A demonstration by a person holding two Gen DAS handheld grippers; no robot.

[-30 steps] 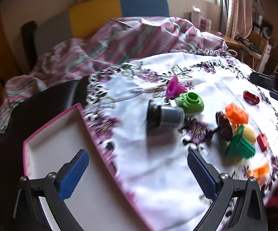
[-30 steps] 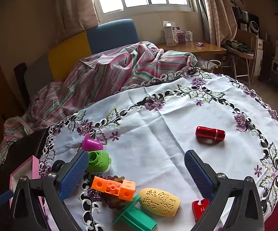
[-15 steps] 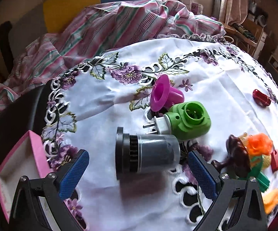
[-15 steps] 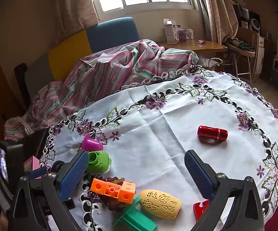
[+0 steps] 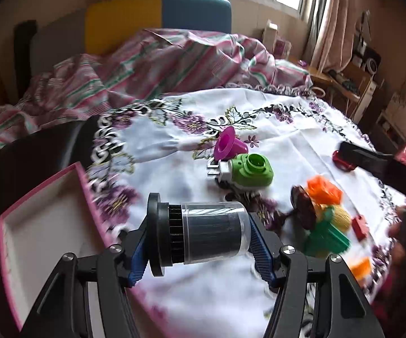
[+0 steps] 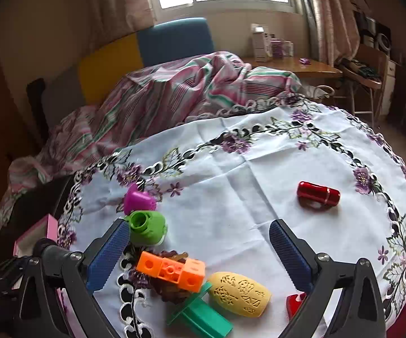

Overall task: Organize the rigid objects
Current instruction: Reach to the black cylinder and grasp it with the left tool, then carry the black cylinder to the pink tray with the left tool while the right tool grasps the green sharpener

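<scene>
My left gripper (image 5: 200,246) is shut on a black and clear cylinder (image 5: 203,232), gripped end to end and held above the tablecloth beside the pink-rimmed white box (image 5: 42,208). On the cloth lie a magenta funnel (image 5: 228,145), a green plug part (image 5: 249,173), an orange block (image 5: 323,190), a yellow oval (image 6: 239,294), a green piece (image 6: 203,317) and a red cylinder (image 6: 318,195). My right gripper (image 6: 198,256) is open and empty above the orange block (image 6: 172,270).
The round table wears a white cloth with purple flowers (image 6: 259,169). A striped blanket (image 6: 174,93) lies on the seat behind it. A small red piece (image 6: 294,304) sits near the right finger. A desk and chair (image 6: 357,76) stand at the far right.
My left gripper has shut on the cylinder and lifted it off the cloth, moving back toward the box. The right gripper has hardly moved.
</scene>
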